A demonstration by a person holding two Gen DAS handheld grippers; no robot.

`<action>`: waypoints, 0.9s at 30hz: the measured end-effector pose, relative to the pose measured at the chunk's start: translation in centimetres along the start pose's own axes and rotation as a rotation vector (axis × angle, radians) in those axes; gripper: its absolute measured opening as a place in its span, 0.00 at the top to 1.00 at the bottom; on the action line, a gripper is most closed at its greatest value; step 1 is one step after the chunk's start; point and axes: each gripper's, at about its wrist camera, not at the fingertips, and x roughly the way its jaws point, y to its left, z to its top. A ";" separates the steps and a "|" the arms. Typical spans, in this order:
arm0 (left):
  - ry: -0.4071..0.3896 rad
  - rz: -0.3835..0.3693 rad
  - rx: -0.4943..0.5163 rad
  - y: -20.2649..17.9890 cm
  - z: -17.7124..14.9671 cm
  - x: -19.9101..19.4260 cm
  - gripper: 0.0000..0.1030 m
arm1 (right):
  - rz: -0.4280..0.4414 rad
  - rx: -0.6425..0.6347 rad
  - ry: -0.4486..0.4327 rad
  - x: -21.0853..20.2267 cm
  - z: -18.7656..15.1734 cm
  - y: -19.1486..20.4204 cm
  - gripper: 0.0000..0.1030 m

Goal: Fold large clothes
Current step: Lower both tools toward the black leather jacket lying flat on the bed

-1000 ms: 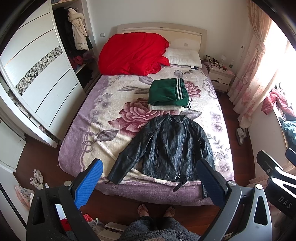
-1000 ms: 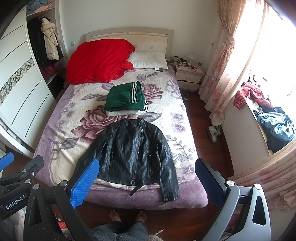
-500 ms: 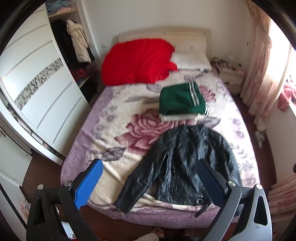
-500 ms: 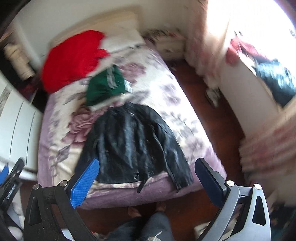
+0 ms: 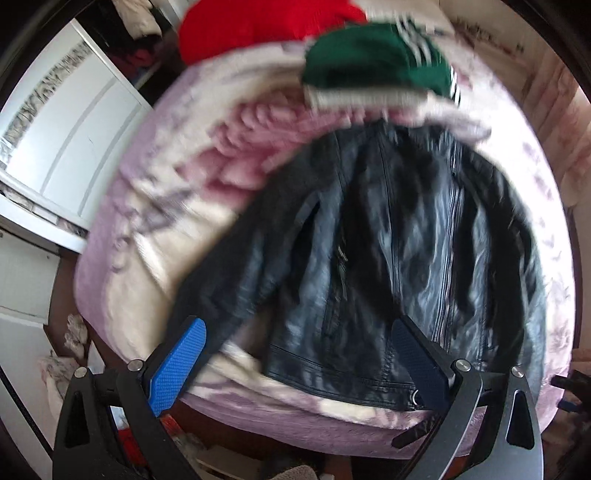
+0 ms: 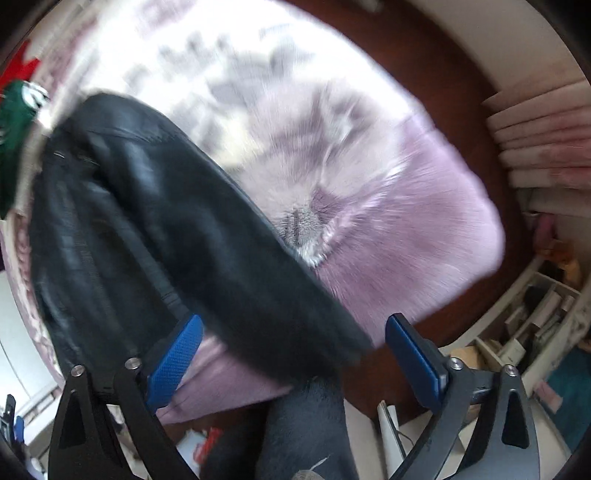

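A black leather jacket (image 5: 388,251) lies spread flat, front up, on the purple floral blanket (image 5: 155,206) at the foot of the bed. My left gripper (image 5: 299,365) is open and empty, hovering over the jacket's bottom hem and its left sleeve. My right gripper (image 6: 291,354) is open and empty, just above the cuff end of the jacket's right sleeve (image 6: 236,266), which reaches the blanket's (image 6: 406,236) front edge. Both views are blurred by motion.
A folded green garment with white stripes (image 5: 373,59) sits on a pale folded one beyond the jacket's collar. A red duvet (image 5: 255,22) lies at the head. White wardrobe doors (image 5: 70,122) stand left. Wooden floor (image 6: 458,92) and shelves (image 6: 543,306) lie right of the bed.
Both grippers have dropped down and forward toward the jacket. The left now hangs over the hem, the right has swung down over the right sleeve's cuff. Jaws stayed open.
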 end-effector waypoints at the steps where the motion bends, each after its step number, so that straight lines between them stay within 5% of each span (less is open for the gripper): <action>1: 0.022 0.002 0.009 -0.9 -0.2 1.2 0.00 | -0.002 -0.010 0.027 2.1 0.8 -0.1 0.07; 2: 0.045 0.004 0.028 -2.0 -0.6 2.6 0.00 | -0.003 -0.021 0.060 4.4 1.7 -0.2 0.08; 4: 0.067 0.024 0.067 -3.9 -0.8 4.0 0.00 | 0.029 -0.031 0.124 8.0 3.1 -0.4 0.32; 5: 0.072 0.018 0.083 -4.8 -0.7 4.6 0.00 | 0.048 -0.031 0.167 9.1 3.4 -0.4 0.37; 7: 0.075 -0.007 0.118 -6.6 -0.6 5.2 0.00 | 0.090 -0.062 0.201 9.1 3.8 0.3 0.84; 9: 0.084 -0.035 0.140 -8.0 -0.6 5.4 0.00 | 0.090 -0.123 0.214 7.7 4.0 0.7 0.93; 11: 0.095 -0.054 0.161 -9.5 -0.3 5.3 0.00 | 0.102 -0.134 0.197 5.7 4.8 -0.1 0.94; 15: 0.063 -0.108 0.198 -12.3 0.7 4.5 0.00 | 0.013 -0.102 0.005 -0.6 8.4 -4.5 0.94; 18: 0.054 -0.125 0.221 -14.2 1.0 4.3 0.00 | 0.031 -0.059 -0.090 -1.7 11.4 -7.3 0.84; 20: 0.058 -0.136 0.235 -15.5 1.1 4.6 0.00 | 0.046 -0.028 -0.070 -1.5 12.1 -8.3 0.64; 21: 0.058 -0.140 0.240 -15.8 1.2 4.7 0.00 | 0.060 0.009 -0.099 -1.8 11.8 -9.3 0.46; 22: 0.054 -0.141 0.248 -16.4 1.3 4.8 0.00 | 0.086 0.056 -0.126 -2.8 11.1 -9.8 0.38; 27: 0.060 -0.148 0.300 -18.7 0.9 6.1 0.00 | 0.334 0.525 -0.200 -2.5 4.2 -16.4 0.36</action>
